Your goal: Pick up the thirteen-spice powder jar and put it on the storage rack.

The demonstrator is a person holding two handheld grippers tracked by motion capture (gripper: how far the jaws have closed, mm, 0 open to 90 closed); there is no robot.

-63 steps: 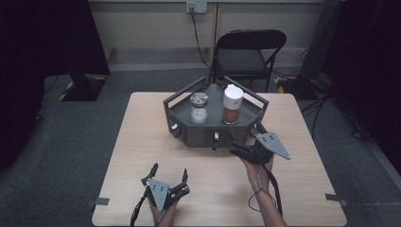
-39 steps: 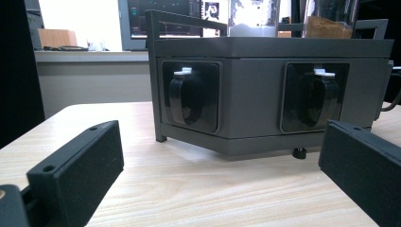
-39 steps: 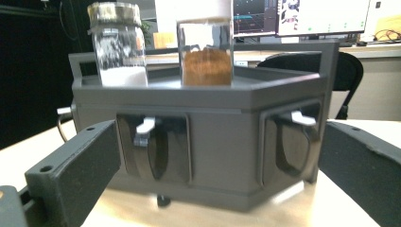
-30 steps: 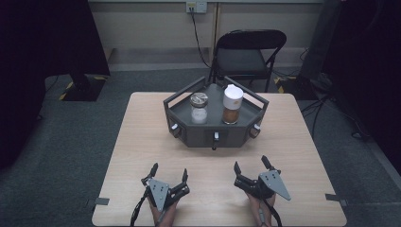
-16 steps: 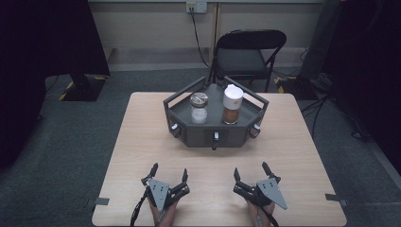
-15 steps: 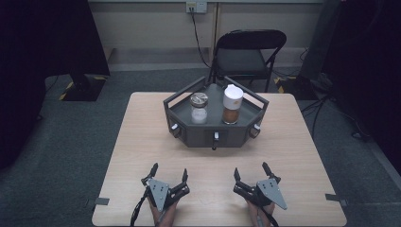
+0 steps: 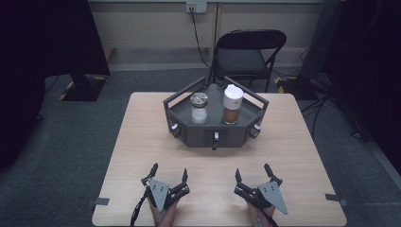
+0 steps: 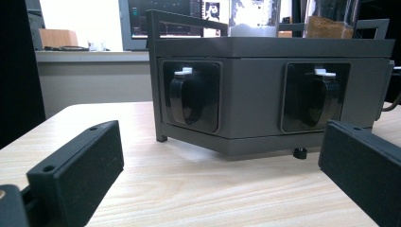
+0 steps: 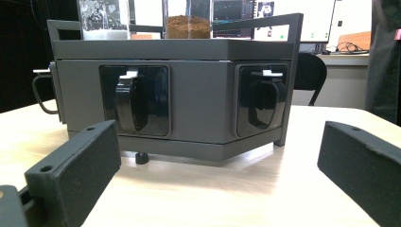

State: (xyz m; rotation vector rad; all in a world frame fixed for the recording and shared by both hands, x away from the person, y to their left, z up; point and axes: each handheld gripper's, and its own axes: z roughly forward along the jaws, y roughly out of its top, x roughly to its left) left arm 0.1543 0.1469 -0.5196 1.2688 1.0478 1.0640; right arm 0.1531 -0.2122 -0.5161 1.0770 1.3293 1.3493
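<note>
A dark grey six-sided rack stands at the middle of the wooden table. On top are a glass jar with a metal lid holding white grains and a taller white-capped jar of brown powder. Black knobs sit in recesses on the rack's side faces. My left gripper rests open at the near left edge, empty. My right gripper rests open at the near right edge, empty. Both point at the rack from a short distance.
A black folding chair stands behind the table's far edge. Cables run along the floor at the right. Dark curtains flank both sides. Bare tabletop lies between the grippers and the rack.
My right gripper drew back from beside the rack's front right face to the near table edge and settled there. The left gripper stayed put.
</note>
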